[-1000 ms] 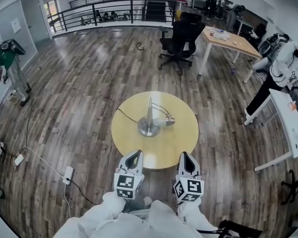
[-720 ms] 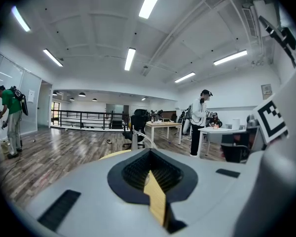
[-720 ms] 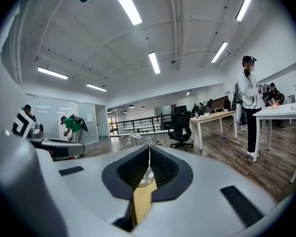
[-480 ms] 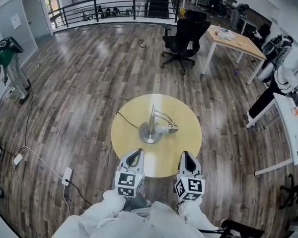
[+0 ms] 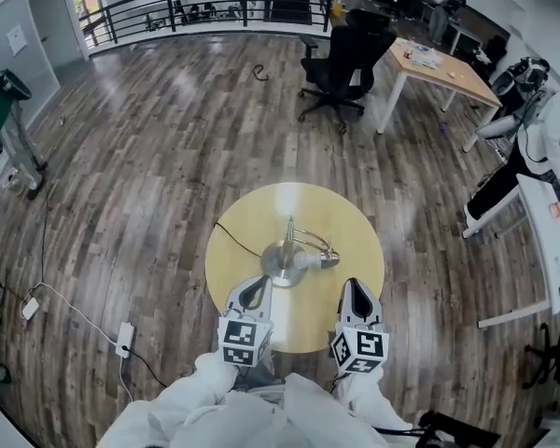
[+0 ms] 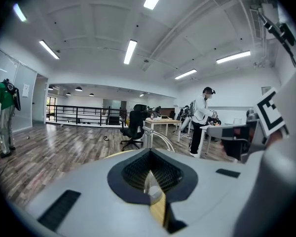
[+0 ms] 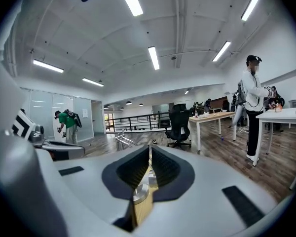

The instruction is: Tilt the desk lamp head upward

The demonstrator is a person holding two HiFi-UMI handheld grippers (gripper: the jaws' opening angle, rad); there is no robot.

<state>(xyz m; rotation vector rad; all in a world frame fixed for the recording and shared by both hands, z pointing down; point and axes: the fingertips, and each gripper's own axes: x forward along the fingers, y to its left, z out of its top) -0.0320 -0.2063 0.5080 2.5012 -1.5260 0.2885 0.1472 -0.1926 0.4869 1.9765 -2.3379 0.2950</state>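
Dark wood-plank flooring (image 5: 149, 157) surrounded a round, pale yellow wooden table (image 5: 243, 215) in the head view. On that table, close to its centre, stood a silver metal desk lamp (image 5: 292, 255). It had a round polished base (image 5: 278, 267), a thin arm of paired rods, and a small lamp head (image 5: 323, 261) pointing towards the right of the view. The tilt of the lamp head could not be read from above. A thin black cord (image 5: 231, 239) ran from the base to the left edge of the table.

The left claw (image 5: 258, 286) and the right claw (image 5: 351, 289) were over the near part of the table, side by side and well apart. Both pointed towards the lamp and touched nothing. The jaws of each claw were closed together with nothing held.

Only the head view showed the base, the cord, and a black office chair (image 5: 341, 59) beyond the table.

The left gripper view showed the lamp's rods (image 6: 155, 138) just above the closed jaw tips, and a person in white (image 6: 202, 115) at a desk behind. The right gripper view showed the same rods (image 7: 123, 141) left of its jaws, and a person in a green top (image 7: 66, 122) far off.
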